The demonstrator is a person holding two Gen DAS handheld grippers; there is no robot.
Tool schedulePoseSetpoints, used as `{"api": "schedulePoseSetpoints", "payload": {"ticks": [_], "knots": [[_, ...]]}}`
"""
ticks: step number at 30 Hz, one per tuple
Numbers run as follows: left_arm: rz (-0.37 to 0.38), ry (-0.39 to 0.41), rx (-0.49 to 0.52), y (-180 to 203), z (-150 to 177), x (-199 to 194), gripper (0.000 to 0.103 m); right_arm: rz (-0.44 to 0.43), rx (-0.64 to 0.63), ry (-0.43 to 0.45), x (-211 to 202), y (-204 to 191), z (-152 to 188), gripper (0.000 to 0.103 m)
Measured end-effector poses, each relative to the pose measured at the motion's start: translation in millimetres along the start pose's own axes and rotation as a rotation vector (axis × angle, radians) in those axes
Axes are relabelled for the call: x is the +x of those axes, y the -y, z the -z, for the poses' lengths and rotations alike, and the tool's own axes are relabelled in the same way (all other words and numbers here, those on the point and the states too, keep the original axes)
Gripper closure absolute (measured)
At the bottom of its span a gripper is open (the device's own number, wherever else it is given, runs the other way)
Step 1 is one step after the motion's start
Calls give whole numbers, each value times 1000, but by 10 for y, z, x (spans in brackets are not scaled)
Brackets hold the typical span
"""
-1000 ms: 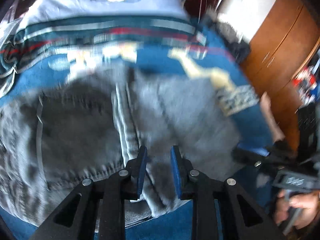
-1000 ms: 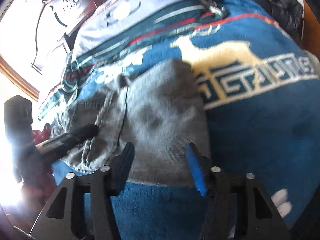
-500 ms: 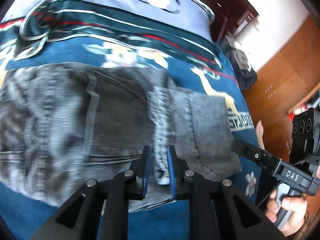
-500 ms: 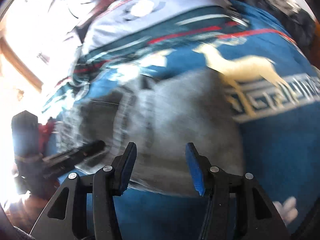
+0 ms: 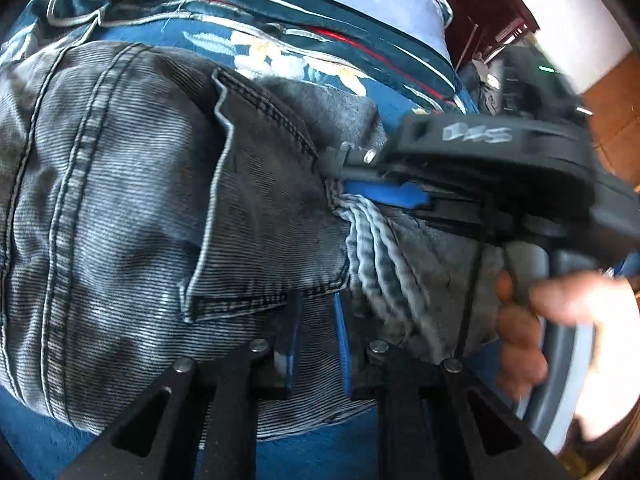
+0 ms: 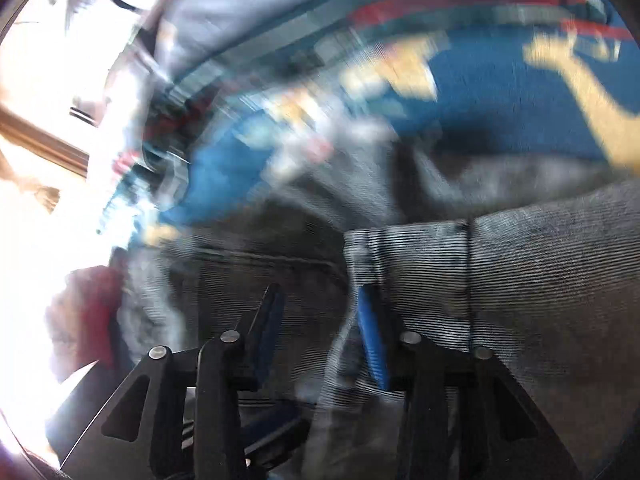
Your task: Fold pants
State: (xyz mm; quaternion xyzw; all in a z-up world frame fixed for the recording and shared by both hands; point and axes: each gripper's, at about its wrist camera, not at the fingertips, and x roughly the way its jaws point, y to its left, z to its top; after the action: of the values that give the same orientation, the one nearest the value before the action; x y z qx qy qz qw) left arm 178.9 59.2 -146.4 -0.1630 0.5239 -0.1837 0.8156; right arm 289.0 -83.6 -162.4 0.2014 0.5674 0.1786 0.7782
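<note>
Denim pants (image 5: 132, 208) between both closing jaws

The grey corduroy pants (image 5: 132, 208) lie spread across the blue patterned bedspread (image 5: 280, 52) on the bed. The left gripper (image 5: 316, 320) sits over their near edge; the right gripper (image 5: 340, 172) reaches in from the right, just beyond it, onto the same fold.

Right tool (image 5: 384, 194) and its hand (image 5: 528, 320) across the pants (image 5: 120, 220), blocking the left tool's (image 5: 316, 344) right flank.
</note>
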Motion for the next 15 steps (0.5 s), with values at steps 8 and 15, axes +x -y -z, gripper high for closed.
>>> {"api": "schedulePoseSetpoints", "payload": {"ticks": [8, 15], "knots": [[-10, -2, 43, 92, -94, -223, 84, -83, 14, 23, -139, 86, -20, 62], [-82, 165, -3, -261, -463, -1114, 16, -73, -211, 108, -513, -482, 361, 44]]}}
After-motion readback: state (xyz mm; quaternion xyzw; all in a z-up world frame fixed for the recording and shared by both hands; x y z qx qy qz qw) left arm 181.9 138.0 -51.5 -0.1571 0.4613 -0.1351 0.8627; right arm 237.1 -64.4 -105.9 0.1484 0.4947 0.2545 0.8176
